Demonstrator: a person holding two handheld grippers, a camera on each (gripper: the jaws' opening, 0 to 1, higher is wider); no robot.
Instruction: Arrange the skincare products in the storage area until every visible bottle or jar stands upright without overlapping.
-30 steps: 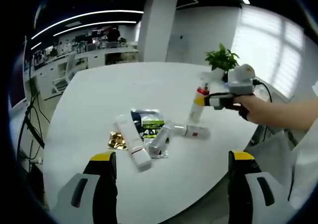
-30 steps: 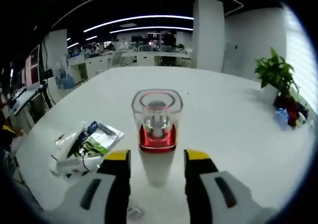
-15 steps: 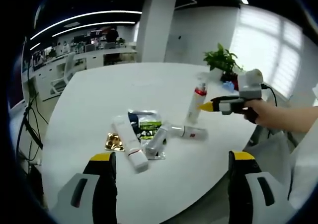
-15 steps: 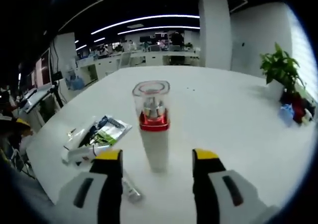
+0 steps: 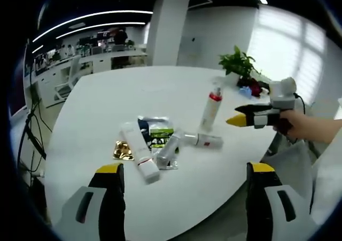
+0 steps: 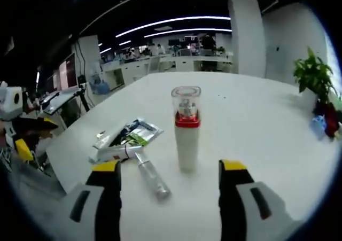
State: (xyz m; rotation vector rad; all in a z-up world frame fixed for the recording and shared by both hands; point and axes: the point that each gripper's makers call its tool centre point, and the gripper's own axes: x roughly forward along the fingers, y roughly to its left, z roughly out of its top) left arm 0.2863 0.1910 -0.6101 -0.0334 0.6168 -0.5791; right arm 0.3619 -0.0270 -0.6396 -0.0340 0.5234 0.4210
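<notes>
A white bottle (image 5: 210, 111) with a red collar and clear cap stands upright on the white table (image 5: 101, 102). My right gripper (image 5: 236, 121), held by a hand, hovers just right of it, apart from it. In the right gripper view the same bottle (image 6: 187, 130) stands ahead of the right gripper (image 6: 170, 167), whose jaws are open and hold nothing. A small tube (image 5: 206, 140), a clear bottle (image 5: 167, 150) and a long white tube (image 5: 140, 153) lie flat. My left gripper (image 5: 185, 169) is open, well short of them.
Sachets (image 5: 158, 131) and a gold packet (image 5: 124, 151) lie under and beside the fallen items. A potted plant (image 5: 238, 64) and small items stand at the table's far edge. The left gripper (image 6: 20, 139) appears past the table's left edge. Desks fill the background.
The right gripper has let go of the red-collared bottle and drawn back from it. The bottle stays standing upright. The left gripper has barely moved.
</notes>
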